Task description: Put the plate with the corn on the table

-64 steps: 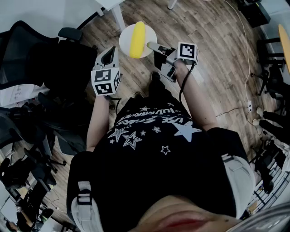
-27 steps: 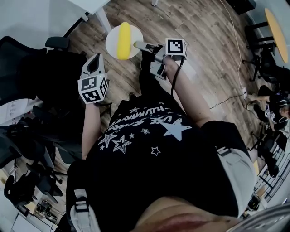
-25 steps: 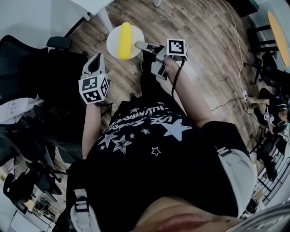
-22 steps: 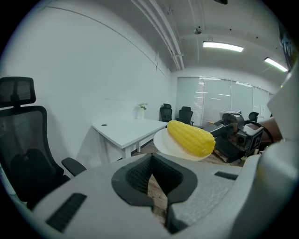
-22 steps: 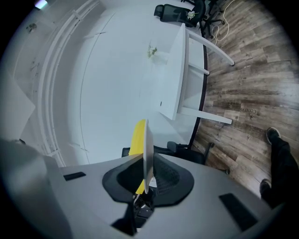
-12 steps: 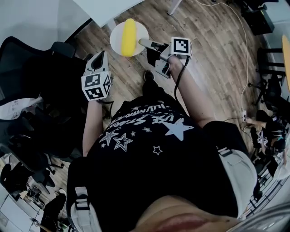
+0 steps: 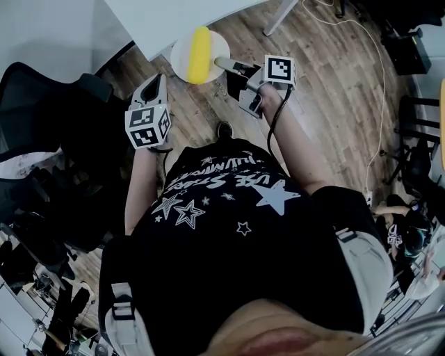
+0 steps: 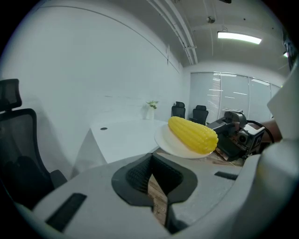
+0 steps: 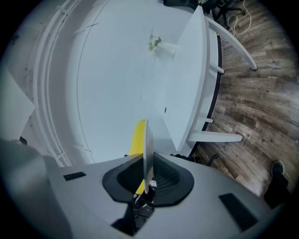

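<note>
A white plate (image 7: 215,46) carries a yellow corn cob (image 7: 199,54) and hangs in the air at the near edge of the white table (image 7: 174,15). My right gripper (image 7: 222,63) is shut on the plate's right rim. In the right gripper view the plate (image 9: 148,144) runs edge-on between the jaws, with the corn (image 9: 138,136) on its left face. My left gripper (image 7: 154,81) sits lower left of the plate, shut and holding nothing. From the left gripper (image 8: 150,169) I see the plate (image 8: 164,140), the corn (image 8: 192,134) and the table (image 8: 122,135) ahead.
Black office chairs (image 7: 59,132) crowd the left side, and one chair (image 8: 16,154) stands close beside the left gripper. A table leg (image 7: 281,15) and a white cable (image 7: 379,83) are on the wood floor to the right. A small plant (image 8: 150,108) stands at the table's far end.
Both grippers and the plate with the corn have come closer to the white table. The plate now hangs at the table's edge. The right grip on the rim is unchanged.
</note>
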A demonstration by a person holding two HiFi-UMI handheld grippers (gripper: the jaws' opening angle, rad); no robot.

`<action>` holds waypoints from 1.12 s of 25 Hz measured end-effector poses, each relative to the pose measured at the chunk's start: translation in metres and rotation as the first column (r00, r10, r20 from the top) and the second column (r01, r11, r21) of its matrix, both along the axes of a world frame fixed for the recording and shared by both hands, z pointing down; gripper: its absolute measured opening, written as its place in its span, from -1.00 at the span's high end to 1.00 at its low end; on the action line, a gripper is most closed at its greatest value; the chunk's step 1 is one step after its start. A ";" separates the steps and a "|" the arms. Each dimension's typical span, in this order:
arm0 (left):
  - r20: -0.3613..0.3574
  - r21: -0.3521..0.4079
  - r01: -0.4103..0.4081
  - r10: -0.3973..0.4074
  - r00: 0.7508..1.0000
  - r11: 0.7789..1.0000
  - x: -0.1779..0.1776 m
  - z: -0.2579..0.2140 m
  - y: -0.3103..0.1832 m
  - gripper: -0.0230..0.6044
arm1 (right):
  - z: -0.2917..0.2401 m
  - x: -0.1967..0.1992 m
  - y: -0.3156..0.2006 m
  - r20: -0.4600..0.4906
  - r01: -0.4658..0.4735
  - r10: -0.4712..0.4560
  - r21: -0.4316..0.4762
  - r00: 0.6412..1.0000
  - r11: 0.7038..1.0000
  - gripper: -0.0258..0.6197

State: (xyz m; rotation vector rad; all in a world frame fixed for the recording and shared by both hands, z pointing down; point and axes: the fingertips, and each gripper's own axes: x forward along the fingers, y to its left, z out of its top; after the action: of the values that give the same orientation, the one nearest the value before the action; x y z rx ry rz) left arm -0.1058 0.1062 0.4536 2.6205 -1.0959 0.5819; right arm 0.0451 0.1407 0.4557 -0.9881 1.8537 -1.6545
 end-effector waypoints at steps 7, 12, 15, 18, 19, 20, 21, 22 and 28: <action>-0.019 0.016 0.029 -0.029 0.999 0.999 0.035 -0.009 -0.042 0.91 | 0.002 0.038 -0.045 0.001 0.015 -0.015 -0.010 1.000 1.000 0.79; -0.022 0.015 0.028 -0.027 0.999 0.999 0.033 -0.007 -0.040 0.91 | 0.003 0.038 -0.047 0.012 0.009 -0.009 0.003 1.000 1.000 0.79; -0.029 0.011 0.021 -0.021 0.999 1.000 0.035 -0.004 -0.041 0.91 | 0.006 0.039 -0.048 0.012 0.007 -0.007 0.011 1.000 1.000 0.79; -0.031 0.012 0.007 -0.006 1.000 1.000 0.038 -0.004 -0.044 0.91 | 0.005 0.041 -0.047 0.016 -0.013 0.013 0.011 1.000 1.000 0.79; -0.033 0.011 0.002 -0.002 0.999 1.000 0.039 -0.004 -0.046 0.91 | 0.004 0.041 -0.046 0.016 -0.019 0.019 0.013 1.000 1.000 0.79; -0.034 0.010 -0.004 0.004 0.999 1.000 0.040 -0.004 -0.050 0.91 | 0.004 0.041 -0.048 0.013 -0.024 0.024 0.012 1.000 1.000 0.79; -0.034 0.008 -0.012 0.012 0.999 1.000 0.041 -0.003 -0.058 0.91 | 0.004 0.042 -0.053 0.010 -0.029 0.029 0.008 1.000 1.000 0.79; -0.033 0.005 -0.021 0.021 0.999 1.000 0.042 -0.001 -0.071 0.91 | 0.005 0.042 -0.063 0.008 -0.034 0.034 0.003 0.999 0.999 0.79; -0.046 -0.017 -0.061 0.060 0.997 0.998 0.048 0.006 -0.175 0.91 | 0.012 0.043 -0.163 0.005 -0.072 0.072 -0.017 0.997 0.997 0.79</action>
State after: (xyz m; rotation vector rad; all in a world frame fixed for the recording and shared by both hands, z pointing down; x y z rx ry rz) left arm -0.0583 -0.0692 0.4595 2.6459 -0.9960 0.5393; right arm 0.0878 -0.0219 0.4673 -1.0437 1.7828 -1.6309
